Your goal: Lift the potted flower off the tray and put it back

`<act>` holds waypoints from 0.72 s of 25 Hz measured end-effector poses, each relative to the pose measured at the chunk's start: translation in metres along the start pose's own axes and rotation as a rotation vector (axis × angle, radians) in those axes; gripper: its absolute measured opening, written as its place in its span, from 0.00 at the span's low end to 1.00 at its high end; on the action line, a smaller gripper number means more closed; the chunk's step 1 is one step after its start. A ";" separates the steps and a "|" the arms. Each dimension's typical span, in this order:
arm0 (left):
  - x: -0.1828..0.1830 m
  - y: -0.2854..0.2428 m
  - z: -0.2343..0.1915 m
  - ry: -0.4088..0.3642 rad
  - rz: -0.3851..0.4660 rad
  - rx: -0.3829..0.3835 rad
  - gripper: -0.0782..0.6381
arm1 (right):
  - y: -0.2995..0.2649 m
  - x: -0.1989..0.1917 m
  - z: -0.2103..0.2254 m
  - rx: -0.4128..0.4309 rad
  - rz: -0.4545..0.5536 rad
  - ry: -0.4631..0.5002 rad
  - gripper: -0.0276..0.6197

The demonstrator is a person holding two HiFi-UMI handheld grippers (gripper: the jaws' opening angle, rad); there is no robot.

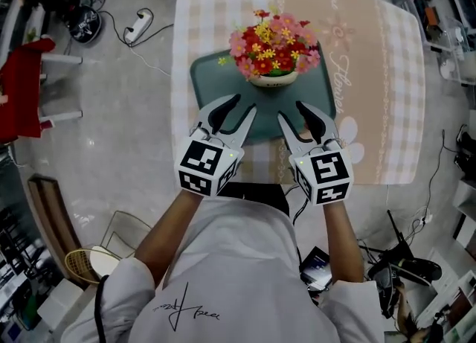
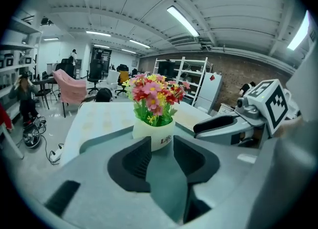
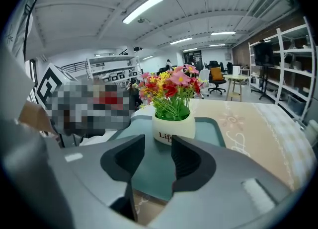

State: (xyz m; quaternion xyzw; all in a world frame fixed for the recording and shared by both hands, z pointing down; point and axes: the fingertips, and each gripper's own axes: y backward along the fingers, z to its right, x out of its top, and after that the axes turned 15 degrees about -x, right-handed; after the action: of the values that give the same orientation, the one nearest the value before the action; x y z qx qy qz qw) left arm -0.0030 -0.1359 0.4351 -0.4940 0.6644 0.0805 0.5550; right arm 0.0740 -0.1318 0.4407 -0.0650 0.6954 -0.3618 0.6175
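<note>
Tray (image 1: 204, 75) bears one potted flower (image 1: 274, 55); two claws (image 1: 244, 105) (image 1: 291, 109).

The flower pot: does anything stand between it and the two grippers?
Nothing visible does. Only bare tray lies between the flower pot and the left gripper and right gripper. Both have their jaws apart and empty, just short of the pot.

Smooth cream pot (image 1: 272, 79) on a matt green tray (image 1: 207, 79) (checked cloth (image 1: 379, 96) beneath).

potted flower (image 1: 273, 55) on tray (image 1: 204, 81) | tray on table (image 1: 372, 74) | left gripper (image 1: 243, 105), right gripper (image 1: 291, 110) before potted flower
</note>
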 end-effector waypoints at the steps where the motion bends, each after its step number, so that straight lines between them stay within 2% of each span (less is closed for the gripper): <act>1: -0.002 -0.002 -0.004 0.005 -0.007 0.002 0.30 | -0.004 -0.001 0.002 -0.001 -0.005 0.005 0.32; 8: -0.005 -0.017 -0.025 0.007 -0.032 -0.003 0.32 | -0.032 -0.005 0.005 0.054 -0.042 0.013 0.43; 18: -0.009 -0.037 -0.041 0.007 -0.071 -0.026 0.41 | -0.065 -0.008 0.020 0.025 -0.069 0.060 0.52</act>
State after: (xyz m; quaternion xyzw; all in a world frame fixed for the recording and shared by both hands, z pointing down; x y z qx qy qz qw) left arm -0.0035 -0.1763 0.4741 -0.5246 0.6475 0.0674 0.5487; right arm 0.0706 -0.1831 0.4849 -0.0703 0.7064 -0.3932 0.5844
